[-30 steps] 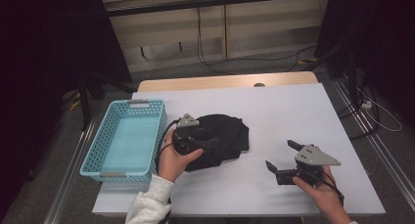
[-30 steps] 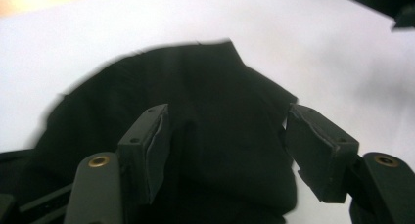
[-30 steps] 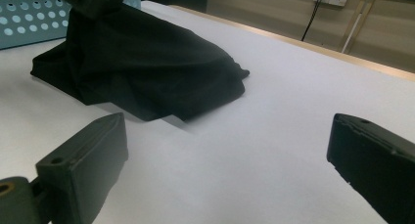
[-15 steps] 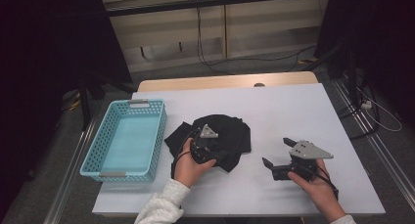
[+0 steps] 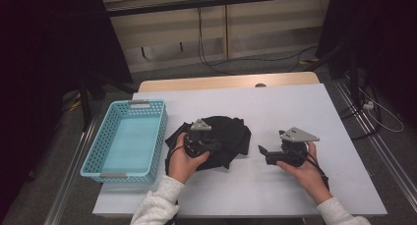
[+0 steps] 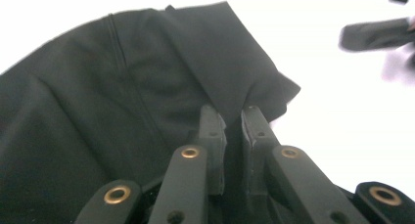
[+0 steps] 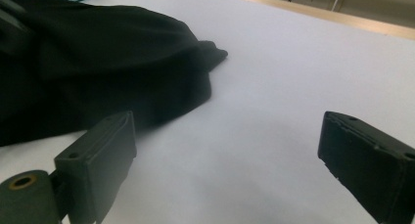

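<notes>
Closest to the camera in the high view are the two forearms in pale sleeves coming up from the bottom edge, each hand wrapped around a black gripper. The left gripper (image 5: 212,147) sits right on top of the crumpled black fabric garment (image 5: 231,131), and its fingers (image 6: 211,131) have just been closing. In the left gripper view they're nearly together, pinching a fold of that cloth at its edge.

The right gripper (image 5: 264,154) hangs over bare counter, just off to the side of the garment and not touching it. Its fingers (image 7: 105,153) are spread wide with nothing but white surface between them, though they've just been closing a little. In the right gripper view the cloth lies ahead and to the left of them.

The garment is bunched up roughly mid-counter on the white counter (image 5: 295,107), just beside the light blue perforated plastic basket (image 5: 160,131) that stands at the left edge. Farther back there's a strip of pale wood along the counter's far side, then grey floor with a few black cables (image 5: 206,53) running across it.
</notes>
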Demonstrator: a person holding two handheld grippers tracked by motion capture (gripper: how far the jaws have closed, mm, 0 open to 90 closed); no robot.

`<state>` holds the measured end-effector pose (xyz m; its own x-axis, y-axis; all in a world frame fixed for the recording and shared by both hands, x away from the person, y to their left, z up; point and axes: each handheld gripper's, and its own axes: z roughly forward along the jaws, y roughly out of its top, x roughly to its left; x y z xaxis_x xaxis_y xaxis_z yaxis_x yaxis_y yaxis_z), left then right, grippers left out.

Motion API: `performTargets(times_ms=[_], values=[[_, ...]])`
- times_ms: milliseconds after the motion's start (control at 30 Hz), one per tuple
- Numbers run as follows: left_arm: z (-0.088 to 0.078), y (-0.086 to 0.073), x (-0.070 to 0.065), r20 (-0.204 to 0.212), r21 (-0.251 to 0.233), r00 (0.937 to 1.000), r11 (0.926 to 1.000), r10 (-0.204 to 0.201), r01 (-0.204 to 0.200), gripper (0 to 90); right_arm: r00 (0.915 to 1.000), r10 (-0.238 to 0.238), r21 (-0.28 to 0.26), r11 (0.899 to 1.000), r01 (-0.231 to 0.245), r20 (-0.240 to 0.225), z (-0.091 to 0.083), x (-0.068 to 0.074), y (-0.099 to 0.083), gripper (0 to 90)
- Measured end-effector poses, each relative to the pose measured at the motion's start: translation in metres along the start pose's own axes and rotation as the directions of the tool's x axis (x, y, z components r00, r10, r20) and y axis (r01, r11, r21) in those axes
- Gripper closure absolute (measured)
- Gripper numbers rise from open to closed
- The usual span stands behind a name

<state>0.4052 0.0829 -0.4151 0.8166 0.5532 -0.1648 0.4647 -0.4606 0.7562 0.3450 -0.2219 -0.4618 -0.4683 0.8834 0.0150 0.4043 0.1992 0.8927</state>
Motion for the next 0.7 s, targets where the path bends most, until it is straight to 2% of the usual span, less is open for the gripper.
performTargets(times_ms=[100, 133, 200, 300, 333, 433, 533, 600, 667, 700], values=[[-0.004, 0.003, 0.004, 0.029, -0.015, 0.9995, 0.9998, -0.011, 0.011, 81.8, 0.9997, 0.007, 0.04, 0.999, -0.006, -0.024, 0.013, 0.0, 0.005, 13.2], [-0.004, 0.002, 0.006, 0.035, -0.011, 0.9993, 0.9998, -0.015, 0.015, 81.8, 0.999, -0.004, 0.064, 0.998, 0.007, -0.045, 0.023, 0.001, 0.007, 16.9], [-0.004, 0.002, 0.008, 0.037, -0.007, 0.9992, 0.9999, -0.013, 0.013, 81.8, 0.9988, -0.007, 0.078, 0.997, 0.011, -0.048, 0.029, 0.002, 0.007, 17.5], [-0.001, -0.001, 0.009, 0.037, 0.003, 0.9992, 0.9999, -0.013, 0.013, 81.8, 0.9976, -0.016, 0.138, 0.99, 0.025, -0.067, 0.045, 0.002, 0.013, 24.4], [0.0, -0.002, 0.009, 0.043, 0.011, 0.9991, 0.9999, -0.005, 0.005, 81.7, 0.9967, -0.016, 0.126, 0.992, 0.026, -0.08, 0.052, 0.002, 0.017, 34.3], [0.001, -0.002, 0.008, 0.047, 0.007, 0.9989, 1.0, 0.0, 0.0, 81.7, 0.9961, -0.027, 0.127, 0.991, 0.038, -0.084, 0.06, 0.003, 0.022, 36.6], [0.002, -0.002, 0.009, 0.061, 0.016, 0.9981, 0.9999, 0.006, -0.007, 81.7, 0.994, -0.055, 0.162, 0.984, 0.07, -0.095, 0.073, 0.005, 0.027, 42.6], [0.003, -0.003, 0.009, 0.073, 0.016, 0.9973, 0.9999, -0.001, -0.001, 81.7, 0.9924, -0.051, 0.157, 0.985, 0.069, -0.112, 0.079, 0.005, 0.03, 50.6], [0.003, -0.003, 0.009, 0.085, 0.008, 0.9964, 0.9999, 0.007, -0.008, 81.6, 0.9881, -0.073, 0.162, 0.982, 0.095, -0.136, 0.086, 0.005, 0.034, 73.6], [0.003, -0.003, 0.009, 0.085, 0.008, 0.9964, 0.9999, 0.007, -0.008, 81.5, 0.9881, -0.073, 0.162, 0.982, 0.095, -0.136, 0.086, 0.005, 0.034, 73.6]])
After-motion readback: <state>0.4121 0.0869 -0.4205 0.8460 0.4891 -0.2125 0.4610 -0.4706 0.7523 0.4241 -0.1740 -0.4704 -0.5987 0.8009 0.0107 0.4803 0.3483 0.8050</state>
